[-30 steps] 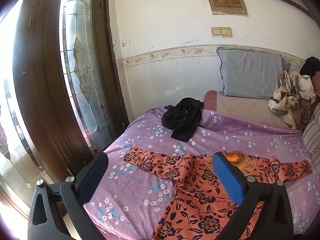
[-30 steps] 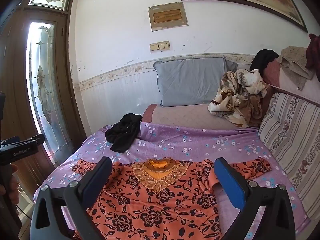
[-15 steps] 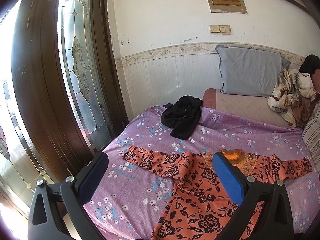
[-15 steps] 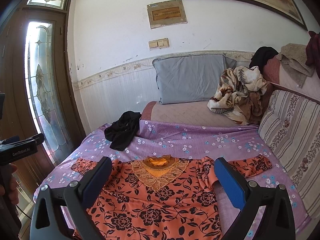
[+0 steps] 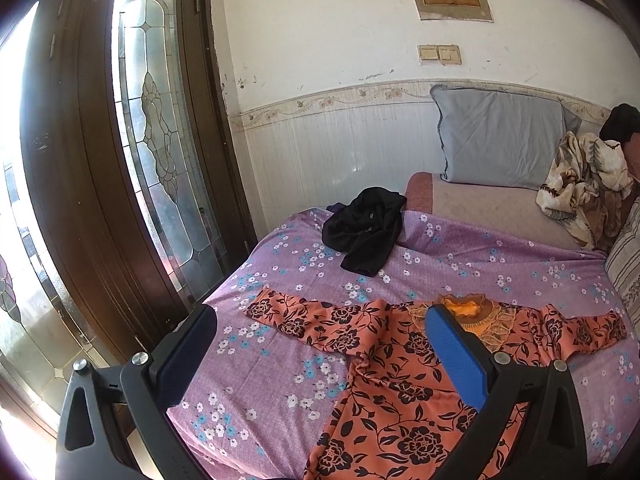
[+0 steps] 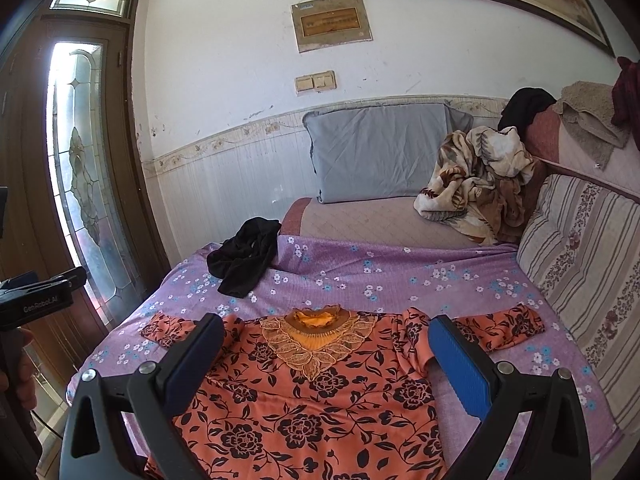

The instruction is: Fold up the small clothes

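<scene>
The orange floral dress (image 6: 304, 412) lies spread face-up on the bed (image 6: 400, 280), near its front edge, sleeves out toward either side edge, no fold made yet. Over the last second both views have drawn back slightly and risen, so the garment sits a little lower in frame; nothing on the bed has shifted. The left gripper (image 5: 320, 344) and right gripper (image 6: 326, 346) hover above the cloth, fingers spread wide and empty. A crumpled black garment (image 5: 366, 236) waits toward the far left corner, well apart.
</scene>
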`<action>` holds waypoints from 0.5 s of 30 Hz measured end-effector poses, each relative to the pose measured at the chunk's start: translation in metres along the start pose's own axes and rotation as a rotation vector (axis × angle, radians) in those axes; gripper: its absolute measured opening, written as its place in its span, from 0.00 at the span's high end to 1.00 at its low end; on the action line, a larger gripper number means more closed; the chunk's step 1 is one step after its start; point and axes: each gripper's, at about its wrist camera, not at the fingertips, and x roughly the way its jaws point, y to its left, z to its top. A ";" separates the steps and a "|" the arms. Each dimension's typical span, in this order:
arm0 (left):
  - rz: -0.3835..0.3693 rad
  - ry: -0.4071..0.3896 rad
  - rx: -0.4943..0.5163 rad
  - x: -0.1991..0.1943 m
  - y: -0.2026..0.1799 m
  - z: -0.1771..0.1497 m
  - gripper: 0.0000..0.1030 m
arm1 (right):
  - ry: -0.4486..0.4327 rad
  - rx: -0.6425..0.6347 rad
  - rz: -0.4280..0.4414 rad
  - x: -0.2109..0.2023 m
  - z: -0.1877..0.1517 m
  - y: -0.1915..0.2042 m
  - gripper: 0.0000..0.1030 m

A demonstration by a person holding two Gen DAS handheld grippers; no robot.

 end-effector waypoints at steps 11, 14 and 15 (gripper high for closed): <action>0.013 0.027 0.011 0.016 -0.011 -0.004 0.00 | 0.022 0.025 -0.006 0.015 -0.008 -0.009 0.00; 0.015 0.045 0.023 0.027 -0.018 -0.008 0.00 | 0.032 0.030 -0.015 0.024 -0.012 -0.015 0.00; 0.014 0.052 0.028 0.032 -0.022 -0.010 0.00 | 0.041 0.027 -0.021 0.028 -0.014 -0.018 0.00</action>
